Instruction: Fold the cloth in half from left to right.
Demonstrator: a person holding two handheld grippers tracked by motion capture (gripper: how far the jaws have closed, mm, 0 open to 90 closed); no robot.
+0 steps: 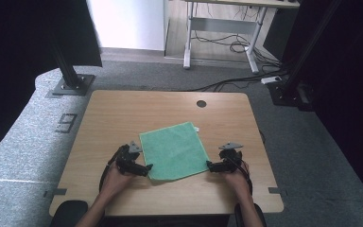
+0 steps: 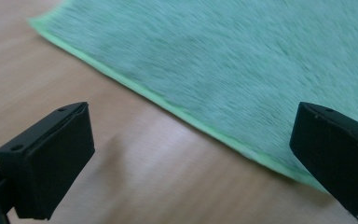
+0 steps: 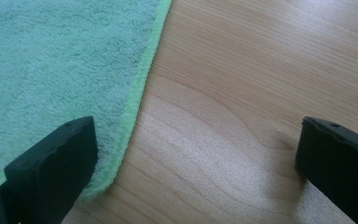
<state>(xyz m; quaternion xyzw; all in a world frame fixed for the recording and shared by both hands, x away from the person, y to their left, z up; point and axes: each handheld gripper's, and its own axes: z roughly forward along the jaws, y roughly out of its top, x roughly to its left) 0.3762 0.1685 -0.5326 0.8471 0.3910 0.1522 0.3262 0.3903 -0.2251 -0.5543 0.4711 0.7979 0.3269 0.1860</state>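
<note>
A green cloth (image 1: pixel 173 150) lies flat and spread out on the wooden table (image 1: pixel 123 113), a little tilted. My left gripper (image 1: pixel 146 169) sits at the cloth's near left corner, open. In the left gripper view its jaws straddle the cloth's hem (image 2: pixel 182 112), one jaw over bare wood, the other over the cloth (image 2: pixel 242 60). My right gripper (image 1: pixel 210 165) is at the near right corner, open too. In the right gripper view the cloth (image 3: pixel 51 65) lies under the left jaw, and its edge (image 3: pixel 142 84) runs up between the jaws.
A round dark cable hole (image 1: pixel 201 103) sits near the table's far edge. Bare wood surrounds the cloth on all sides. Beyond the table stand black frame posts (image 1: pixel 68 71), a white desk frame (image 1: pixel 217 28) and floor cables (image 1: pixel 231 82).
</note>
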